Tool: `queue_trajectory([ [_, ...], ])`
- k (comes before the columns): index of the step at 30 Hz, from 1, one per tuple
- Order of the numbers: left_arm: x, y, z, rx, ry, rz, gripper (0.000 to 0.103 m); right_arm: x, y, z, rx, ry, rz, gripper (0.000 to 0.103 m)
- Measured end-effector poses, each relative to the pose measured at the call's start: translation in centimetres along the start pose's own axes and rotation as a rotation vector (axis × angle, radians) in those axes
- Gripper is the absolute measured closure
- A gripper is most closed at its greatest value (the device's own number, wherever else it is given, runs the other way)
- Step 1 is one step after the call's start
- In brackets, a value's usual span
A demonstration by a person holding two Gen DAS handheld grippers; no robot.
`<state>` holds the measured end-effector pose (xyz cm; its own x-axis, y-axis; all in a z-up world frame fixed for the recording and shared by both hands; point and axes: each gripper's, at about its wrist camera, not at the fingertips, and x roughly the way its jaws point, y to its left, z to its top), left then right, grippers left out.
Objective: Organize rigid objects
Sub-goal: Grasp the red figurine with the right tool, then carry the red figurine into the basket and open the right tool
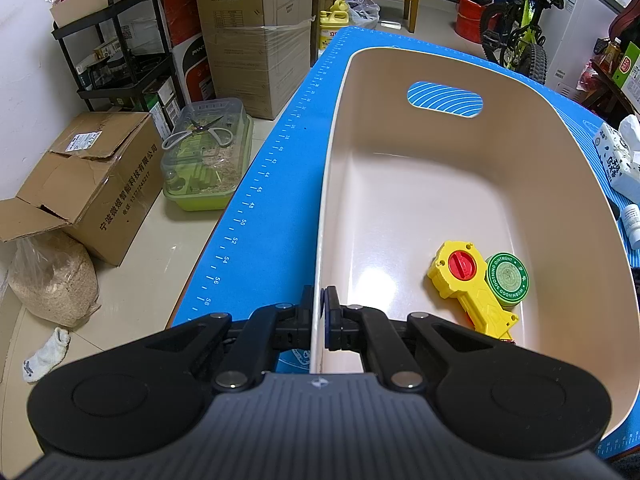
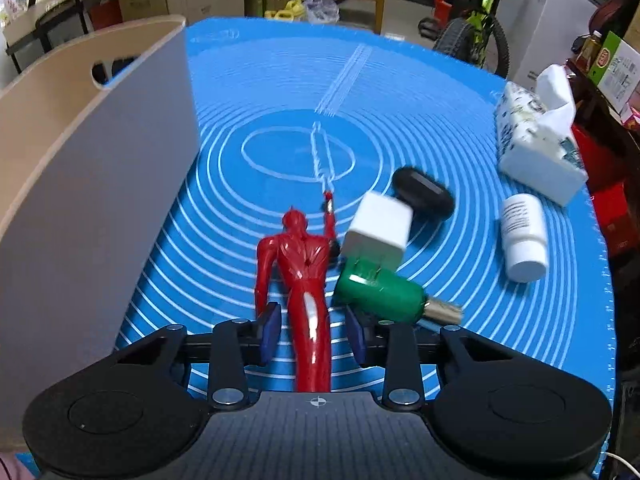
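My left gripper (image 1: 322, 312) is shut on the near left rim of the beige bin (image 1: 332, 152), which stands on the blue mat. In the bin lie a yellow toy with a red knob (image 1: 468, 284) and a green round tin (image 1: 506, 278). In the right wrist view my right gripper (image 2: 312, 328) is open, its pads either side of the legs of a red toy figure (image 2: 304, 272) lying on the mat (image 2: 280, 92). Next to the figure lie a white plug adapter (image 2: 378, 232), a green bottle (image 2: 380, 294) and a black case (image 2: 422, 194). The bin's wall (image 2: 100, 184) stands to the left.
A white pill bottle (image 2: 524, 236) and a tissue pack (image 2: 536, 140) lie at the mat's right side. Left of the table, on the floor, are cardboard boxes (image 1: 92, 184), a green-based plastic cage (image 1: 208, 156), a sack (image 1: 52, 280) and a black shelf (image 1: 116, 52).
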<state>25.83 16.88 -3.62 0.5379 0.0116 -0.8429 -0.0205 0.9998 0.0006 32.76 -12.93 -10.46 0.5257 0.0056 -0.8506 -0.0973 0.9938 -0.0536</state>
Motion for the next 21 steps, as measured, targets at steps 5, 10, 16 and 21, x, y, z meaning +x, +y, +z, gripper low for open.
queue_trajectory([
  [5, 0.0, 0.0, 0.0, 0.002, -0.001, 0.001, 0.097, 0.3, 0.6, 0.2, -0.01, -0.024, -0.001, 0.07],
  [10, 0.0, 0.0, 0.0, 0.002, -0.001, 0.001, 0.097, -0.4, 0.7, -0.1, -0.01, -0.056, 0.025, 0.071],
  [16, 0.0, 0.0, 0.0, 0.001, -0.001, 0.001, 0.097, -3.2, 0.5, 0.3, 0.044, -0.131, 0.03, 0.071],
  [21, 0.0, 0.0, 0.0, 0.002, -0.001, 0.001, 0.097, -6.6, 0.8, 1.2, 0.076, -0.239, 0.05, 0.071],
])
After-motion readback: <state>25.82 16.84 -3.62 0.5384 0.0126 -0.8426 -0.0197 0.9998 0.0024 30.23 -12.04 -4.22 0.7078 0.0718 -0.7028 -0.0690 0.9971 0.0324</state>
